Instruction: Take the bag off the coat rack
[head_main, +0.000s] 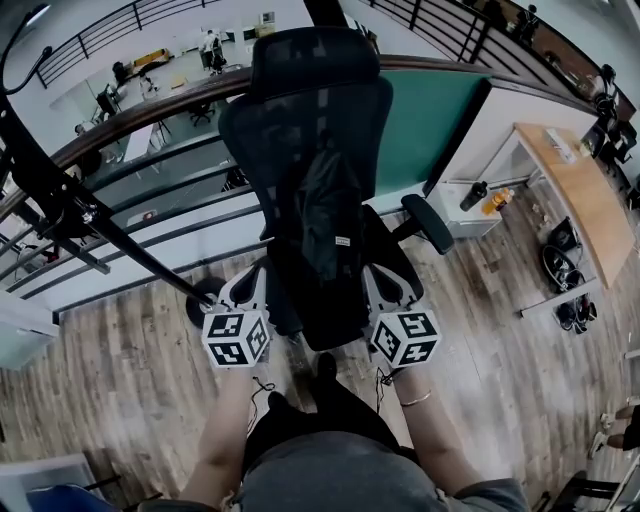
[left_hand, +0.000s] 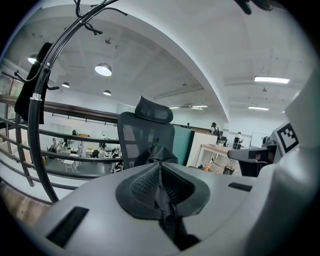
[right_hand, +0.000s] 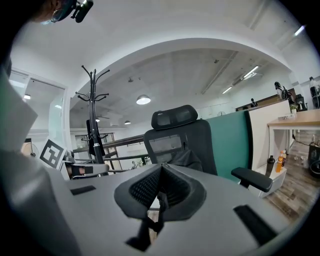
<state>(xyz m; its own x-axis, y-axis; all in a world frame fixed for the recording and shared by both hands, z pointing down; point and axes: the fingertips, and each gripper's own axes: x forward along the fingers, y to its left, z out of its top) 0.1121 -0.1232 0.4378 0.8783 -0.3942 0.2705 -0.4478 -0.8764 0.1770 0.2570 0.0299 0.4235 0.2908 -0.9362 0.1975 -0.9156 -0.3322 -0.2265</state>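
A black bag (head_main: 325, 215) slumps against the backrest of a black mesh office chair (head_main: 300, 110). The coat rack (head_main: 120, 240) is a black pole that slants across the left of the head view. It also rises at the left of the left gripper view as the curved coat rack (left_hand: 34, 115), with something dark hanging on it. My left gripper (head_main: 255, 290) is at the seat's front left, my right gripper (head_main: 385, 290) at its front right. The left gripper (left_hand: 160, 172) is shut on black zippered fabric, the right gripper (right_hand: 161, 175) on a black strap. Both pieces seem to belong to the bag (left_hand: 157, 152).
A glass railing (head_main: 150, 200) runs behind the chair over a lower floor. A teal partition (head_main: 430, 120) stands at the back right. Beyond it is a wooden desk (head_main: 585, 195), with bottles (head_main: 485, 197) on the floor beside it. The person's legs are below the grippers.
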